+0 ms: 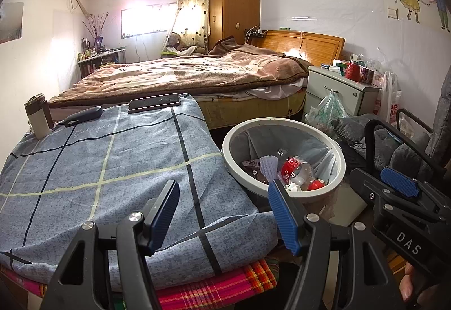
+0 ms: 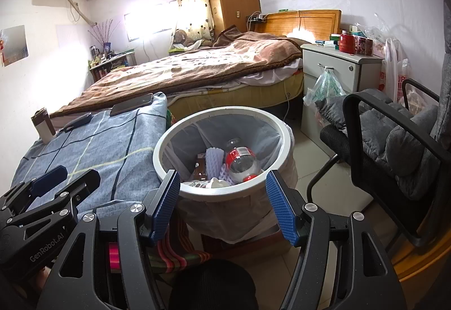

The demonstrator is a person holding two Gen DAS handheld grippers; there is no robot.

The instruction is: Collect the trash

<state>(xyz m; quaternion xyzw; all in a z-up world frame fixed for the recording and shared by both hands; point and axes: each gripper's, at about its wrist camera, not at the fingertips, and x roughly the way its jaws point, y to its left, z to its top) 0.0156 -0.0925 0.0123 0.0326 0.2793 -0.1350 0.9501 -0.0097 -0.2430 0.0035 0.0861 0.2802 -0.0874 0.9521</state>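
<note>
A white-rimmed trash bin [image 1: 335, 149] with a clear liner stands on the floor beside the cloth-covered table; it also shows in the right wrist view [image 2: 166, 140]. Inside lie a crushed cola bottle with a red label [image 1: 297, 170] [image 2: 242, 162], a white foam net sleeve [image 2: 214, 160] and a brown wrapper [image 1: 252, 166]. My left gripper [image 1: 224, 214] is open and empty over the table's right edge. My right gripper [image 2: 224, 205] is open and empty just in front of the bin. The right gripper also shows in the left wrist view [image 1: 394, 186].
The table's blue checked cloth [image 1: 98, 169] carries a phone [image 1: 154, 103], a dark case [image 1: 83, 116] and a flask [image 1: 38, 116]. A black chair with grey cushions [image 2: 394, 146] stands right of the bin. A bed [image 2: 197, 67] and a white nightstand [image 2: 338, 70] lie behind.
</note>
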